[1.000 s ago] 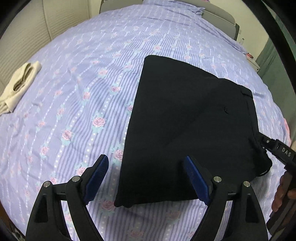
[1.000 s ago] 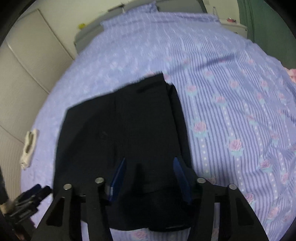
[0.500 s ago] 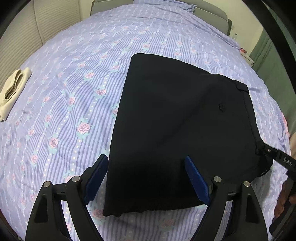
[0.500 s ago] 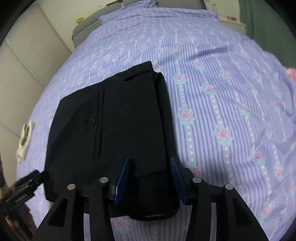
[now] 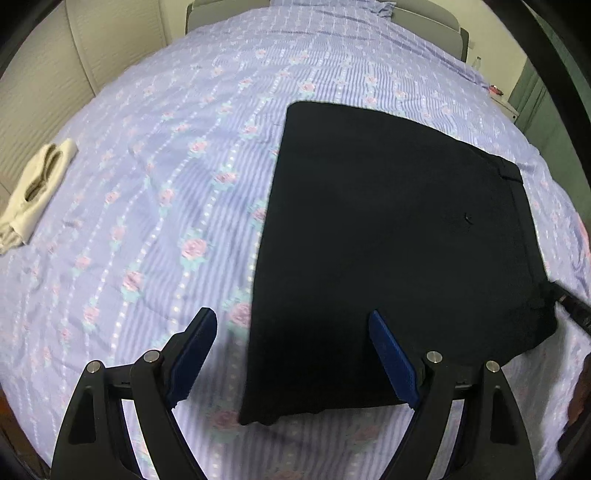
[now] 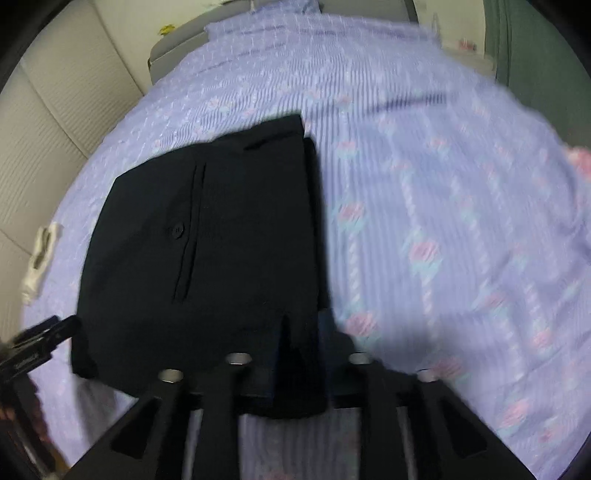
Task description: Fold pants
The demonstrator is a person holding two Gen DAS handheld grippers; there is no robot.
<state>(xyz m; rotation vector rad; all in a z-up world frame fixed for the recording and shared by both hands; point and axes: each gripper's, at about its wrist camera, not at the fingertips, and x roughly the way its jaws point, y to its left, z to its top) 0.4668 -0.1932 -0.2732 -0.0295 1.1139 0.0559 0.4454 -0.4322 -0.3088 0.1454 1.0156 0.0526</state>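
Observation:
Black pants (image 5: 391,240) lie folded into a flat rectangle on the bed, waistband to the right. My left gripper (image 5: 295,354) is open, its blue pads apart above the near left corner of the pants and touching nothing. In the right wrist view the pants (image 6: 207,258) show a back pocket and a button. My right gripper (image 6: 299,354) is shut on the near corner of the pants at the waistband end; its pads are hidden in the black cloth. Its tip shows at the right edge of the left wrist view (image 5: 570,308).
The bed carries a lilac striped sheet with pink roses (image 5: 166,206). A folded cream garment (image 5: 33,192) lies at the bed's left edge by the beige wall. The grey headboard (image 5: 436,18) is at the far end. A nightstand (image 6: 469,51) stands beside the bed.
My right gripper has closed on the waistband corner of the pants; it was open a second ago. The left gripper stays open and has shifted a little left.

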